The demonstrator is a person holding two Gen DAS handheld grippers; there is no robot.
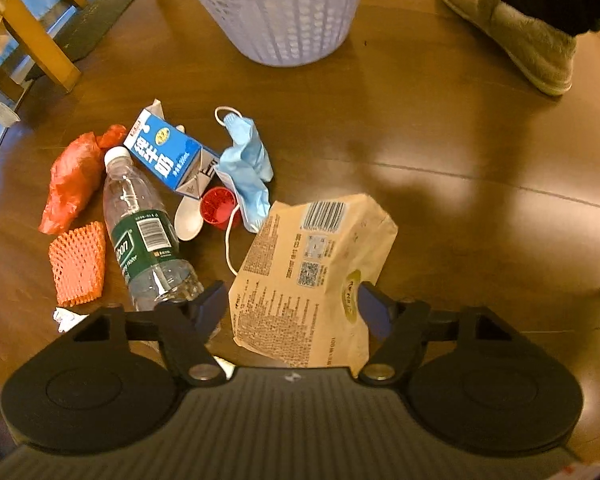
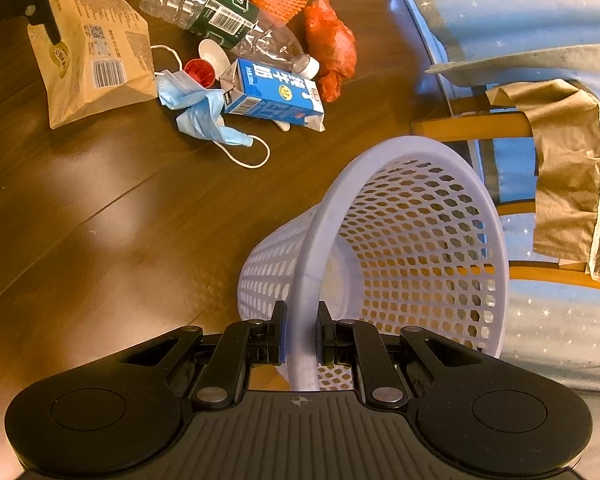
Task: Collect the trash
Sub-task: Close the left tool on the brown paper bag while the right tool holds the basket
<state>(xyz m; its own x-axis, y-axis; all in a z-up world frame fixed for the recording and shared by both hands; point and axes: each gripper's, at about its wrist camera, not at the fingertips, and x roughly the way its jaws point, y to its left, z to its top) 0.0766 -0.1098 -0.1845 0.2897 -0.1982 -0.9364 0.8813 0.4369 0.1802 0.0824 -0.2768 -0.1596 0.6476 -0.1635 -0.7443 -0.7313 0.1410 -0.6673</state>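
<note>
My left gripper (image 1: 294, 306) is open just above the wooden floor, and a tan paper bag (image 1: 300, 264) (image 2: 92, 68) lies between its wide-spread fingers. To its left lie a clear water bottle (image 1: 144, 224), a blue milk carton (image 1: 168, 152), a blue face mask (image 1: 248, 164), a red cap (image 1: 219, 207), a white spoon (image 1: 189, 216), a red plastic bag (image 1: 74, 180) and an orange foam net (image 1: 78, 264). My right gripper (image 2: 302, 332) is shut on the rim of the white mesh basket (image 2: 420, 240) (image 1: 284, 12), which is tilted.
A person's foot in a beige slipper (image 1: 516, 28) stands on the floor to the right of the basket. Wooden chair legs (image 1: 40, 40) (image 2: 480, 124) with a tan cloth (image 2: 564, 168) stand beside the basket, against a blue starred fabric (image 2: 540, 12). Bare floor (image 2: 100, 208) separates pile and basket.
</note>
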